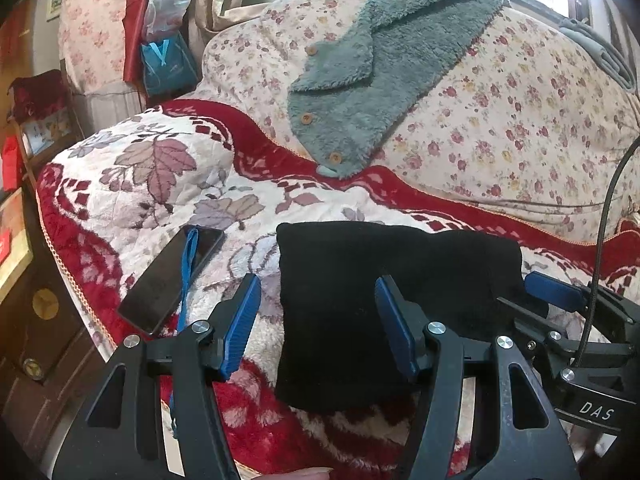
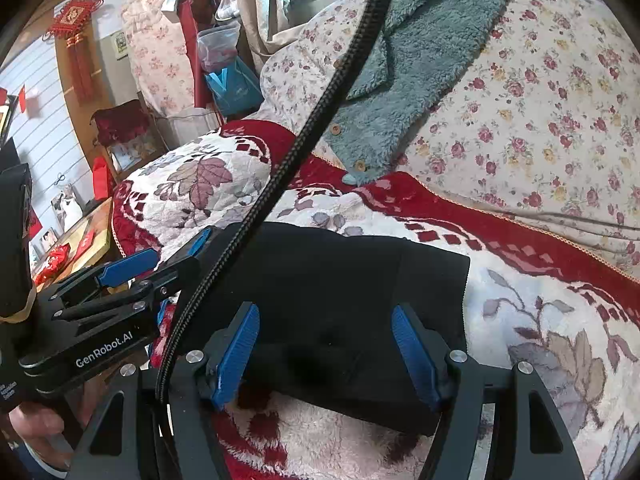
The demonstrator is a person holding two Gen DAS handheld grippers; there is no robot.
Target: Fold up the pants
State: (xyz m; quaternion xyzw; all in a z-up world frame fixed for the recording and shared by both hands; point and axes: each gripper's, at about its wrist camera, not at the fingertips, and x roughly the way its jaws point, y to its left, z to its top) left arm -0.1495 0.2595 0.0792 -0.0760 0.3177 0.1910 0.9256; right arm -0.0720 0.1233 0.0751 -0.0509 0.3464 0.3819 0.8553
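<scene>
Folded black pants (image 1: 384, 312) lie as a compact rectangle on a red-and-white leaf-patterned blanket (image 1: 160, 184) covering the bed, at lower centre of both frames. The left claw (image 1: 316, 320) stands with its blue pads parted and nothing pressed between them: its left pad is over the blanket just beside the pants' left edge, its right pad over the black cloth. The right claw (image 2: 326, 344) is likewise open and empty, both pads poised over the near part of the pants (image 2: 340, 304).

Behind, toward the upper right, a teal fleece garment (image 1: 380, 68) with wooden buttons is draped over a floral-covered cushion (image 1: 520, 128).

Only the left wrist view shows a dark phone (image 1: 172, 276) with a blue strap, lying on the blanket left of the pants; there the right claw enters at the right edge. Only the right wrist view shows a braided black cable (image 2: 304, 140) running diagonally across the frame, in front of the fleece garment and the pants' left part, a red knot ornament (image 2: 74, 20) on the wall at upper left, and the left claw at the left edge with a hand (image 2: 36, 424) at lower left.
</scene>
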